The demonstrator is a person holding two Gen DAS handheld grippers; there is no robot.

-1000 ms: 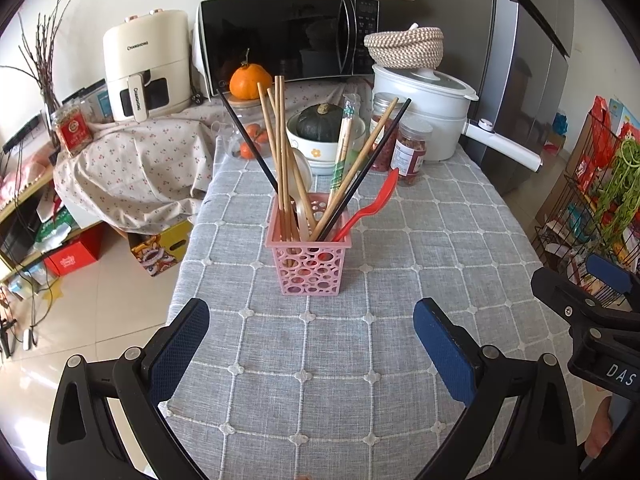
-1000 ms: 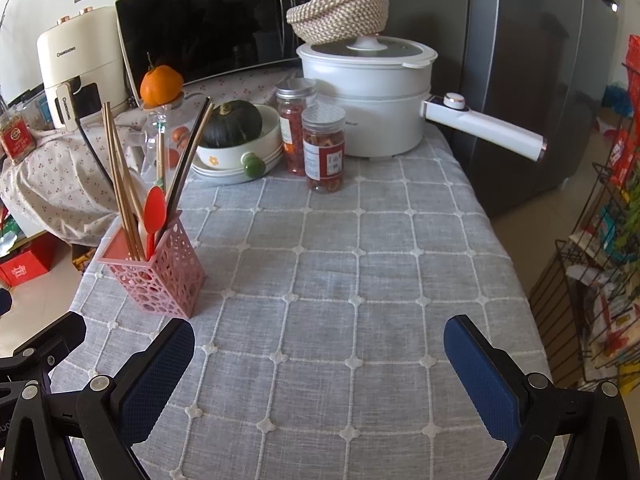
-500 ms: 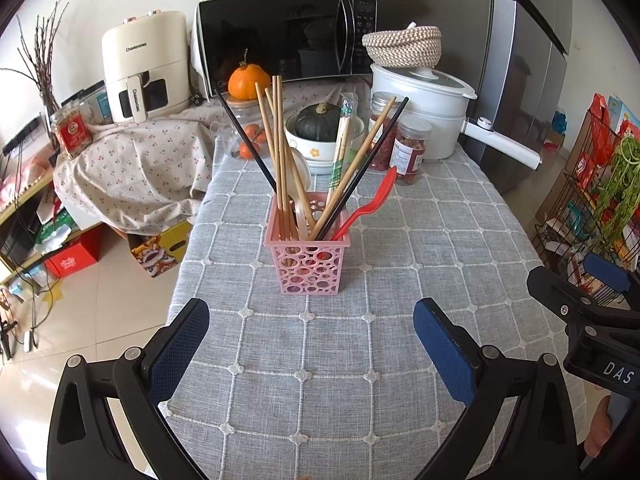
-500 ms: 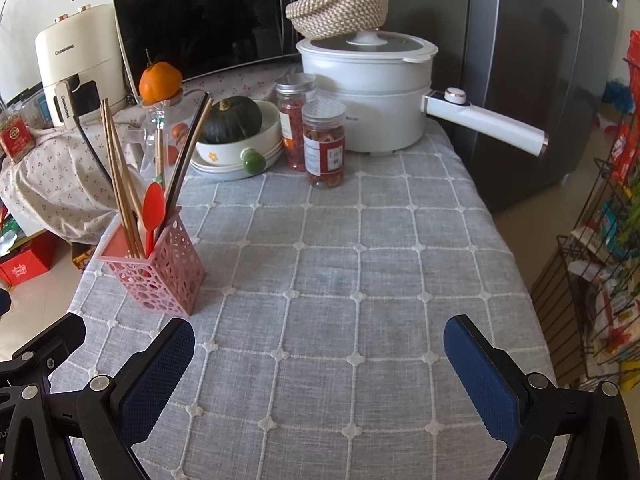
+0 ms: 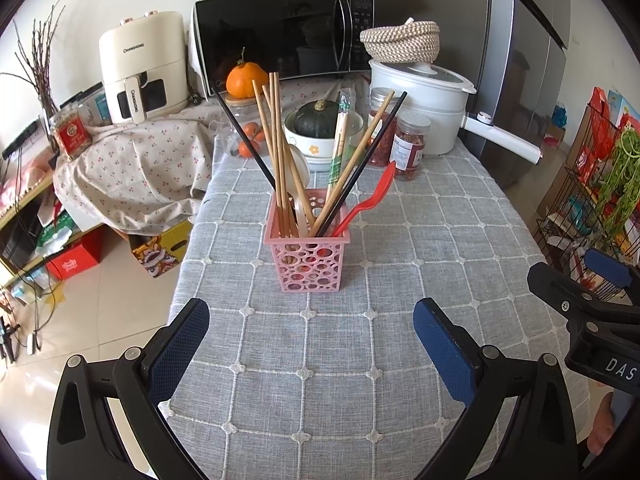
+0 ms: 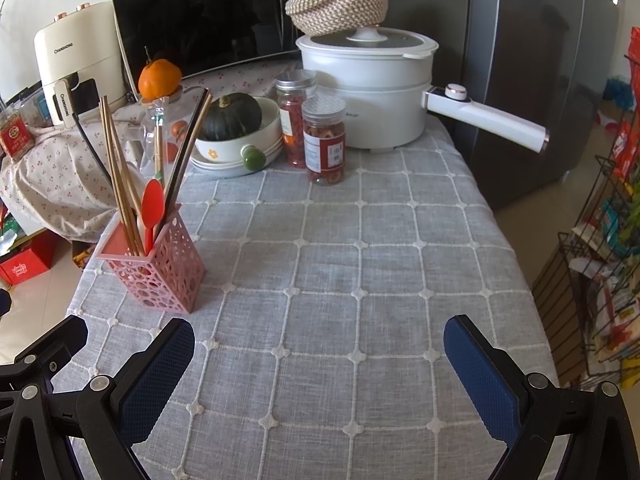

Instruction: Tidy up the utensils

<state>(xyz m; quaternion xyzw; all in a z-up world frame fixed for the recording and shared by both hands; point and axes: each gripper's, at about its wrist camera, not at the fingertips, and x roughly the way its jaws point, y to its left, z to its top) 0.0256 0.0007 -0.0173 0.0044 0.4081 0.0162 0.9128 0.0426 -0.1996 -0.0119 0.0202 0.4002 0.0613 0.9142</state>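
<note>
A pink perforated utensil basket (image 5: 307, 256) (image 6: 154, 270) stands upright on the grey checked tablecloth (image 5: 360, 320). Several wooden chopsticks (image 5: 276, 148), black chopsticks (image 5: 364, 164), a wrapped pair (image 5: 340, 136), a white spoon and a red spoon (image 5: 370, 200) (image 6: 153, 208) stand in it. My left gripper (image 5: 310, 344) is open, low over the cloth just in front of the basket, with nothing between its fingers. My right gripper (image 6: 318, 364) is open too, over bare cloth to the right of the basket, and shows at the left wrist view's right edge.
At the back stand two red-filled jars (image 6: 324, 140), a bowl with a dark squash (image 6: 232, 120), a white electric pot (image 6: 368, 92), a microwave (image 5: 284, 36) and an air fryer (image 5: 142, 64). The table's left edge drops to the floor. A wire rack (image 6: 612, 240) stands at the right.
Both grippers stay open and almost still. The views have shifted only slightly, with the basket a touch closer in the right wrist view.
</note>
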